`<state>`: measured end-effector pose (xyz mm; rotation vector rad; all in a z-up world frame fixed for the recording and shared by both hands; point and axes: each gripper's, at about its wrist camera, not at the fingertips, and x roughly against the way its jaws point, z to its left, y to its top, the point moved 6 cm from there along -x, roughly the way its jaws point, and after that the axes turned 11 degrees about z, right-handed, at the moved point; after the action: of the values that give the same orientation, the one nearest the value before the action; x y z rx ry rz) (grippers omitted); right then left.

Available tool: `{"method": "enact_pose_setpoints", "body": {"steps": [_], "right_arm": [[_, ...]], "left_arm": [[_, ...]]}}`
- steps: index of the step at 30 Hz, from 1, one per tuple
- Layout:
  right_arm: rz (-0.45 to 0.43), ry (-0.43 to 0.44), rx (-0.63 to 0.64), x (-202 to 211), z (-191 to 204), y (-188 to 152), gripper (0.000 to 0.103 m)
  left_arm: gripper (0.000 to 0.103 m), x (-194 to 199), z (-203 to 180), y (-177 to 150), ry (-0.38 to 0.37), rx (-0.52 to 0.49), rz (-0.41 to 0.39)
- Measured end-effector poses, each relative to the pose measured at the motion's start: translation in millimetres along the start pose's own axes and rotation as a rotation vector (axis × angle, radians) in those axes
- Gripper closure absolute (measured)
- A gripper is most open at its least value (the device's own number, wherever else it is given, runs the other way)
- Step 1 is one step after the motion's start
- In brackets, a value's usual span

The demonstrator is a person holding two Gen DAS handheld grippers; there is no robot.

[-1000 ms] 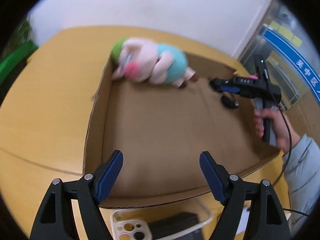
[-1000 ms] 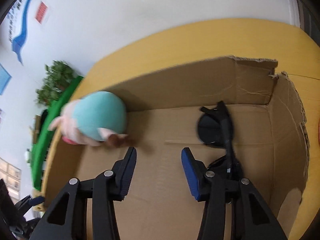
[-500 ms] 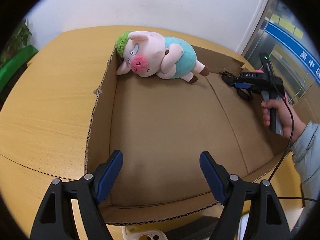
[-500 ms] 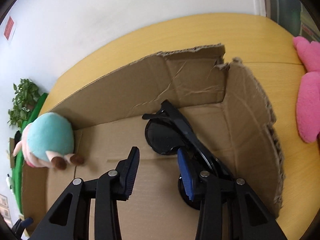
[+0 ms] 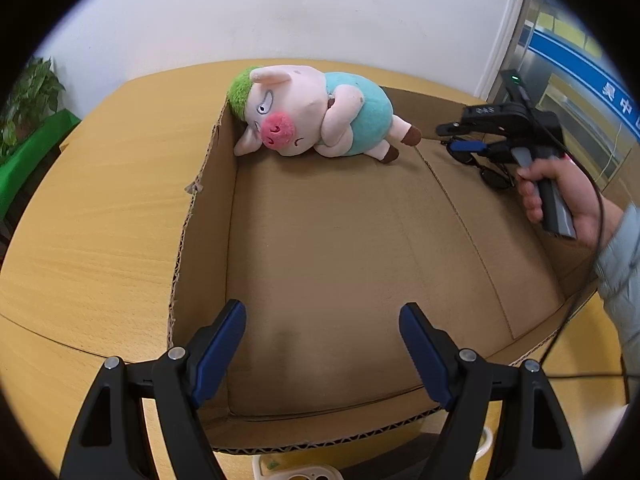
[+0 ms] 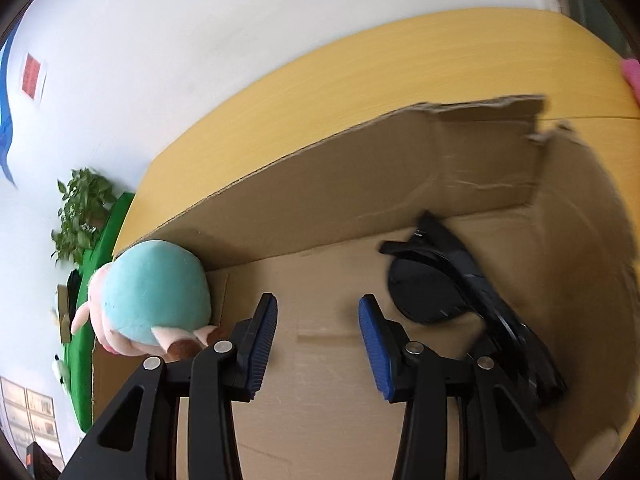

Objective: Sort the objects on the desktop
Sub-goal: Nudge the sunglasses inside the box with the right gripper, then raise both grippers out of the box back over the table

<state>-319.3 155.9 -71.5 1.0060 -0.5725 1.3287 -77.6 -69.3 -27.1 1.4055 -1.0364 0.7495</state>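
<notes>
A shallow cardboard box [image 5: 320,240] lies on the yellow table [image 5: 100,220]. A plush pig [image 5: 312,120] in a teal shirt lies at the box's far left corner; its back shows in the right wrist view [image 6: 152,300]. Black sunglasses [image 6: 452,288] lie at the box's far right corner, also seen in the left wrist view [image 5: 492,174]. My left gripper [image 5: 322,344] is open and empty over the box's near edge. My right gripper [image 6: 318,336] is open and empty inside the box, between pig and sunglasses, seen from the left [image 5: 464,138].
A clear phone case [image 5: 320,470] lies on the table just before the box's near wall. A pink plush [image 6: 632,74] shows at the table's right edge. A green bench and a potted plant [image 6: 80,204] stand beyond the table's left side.
The left gripper has drawn back and lifted; the phone case has slid almost out of its view. The right gripper has swung from the sunglasses toward the box's middle, still open.
</notes>
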Motion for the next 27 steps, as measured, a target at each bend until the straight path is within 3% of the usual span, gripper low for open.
{"method": "enact_pose_setpoints", "body": {"steps": [7, 9, 13, 17, 18, 22, 27], "right_arm": [[-0.039, -0.058, -0.028, 1.4, -23.0, 14.1, 0.06], [-0.062, -0.141, -0.038, 6.7, -30.5, 15.2, 0.057], [-0.08, -0.106, -0.1, 20.0, -44.8, 14.6, 0.056], [-0.087, -0.064, -0.055, 45.4, -24.7, -1.9, 0.025], [-0.095, -0.055, -0.04, 51.1, -18.2, -4.5, 0.021], [-0.137, -0.084, 0.088, 103.0, 16.8, -58.6, 0.002], [-0.218, -0.274, 0.287, 163.0, 52.1, -144.0, 0.0]], "left_arm": [[0.024, 0.5, 3.2, 0.8, -0.004, -0.022, -0.005], [0.024, -0.9, 5.1, 3.0, 0.002, -0.02, -0.003], [0.024, -4.2, 8.9, 5.4, 0.012, -0.023, 0.002], [0.024, -6.7, 7.4, 4.3, 0.03, -0.027, 0.013], [0.024, -6.2, 7.0, 3.9, 0.024, -0.027, 0.011], [0.024, 5.8, 10.3, 0.8, -0.043, 0.008, -0.003], [0.024, 54.4, 8.1, -4.5, -0.049, 0.032, -0.13]]}}
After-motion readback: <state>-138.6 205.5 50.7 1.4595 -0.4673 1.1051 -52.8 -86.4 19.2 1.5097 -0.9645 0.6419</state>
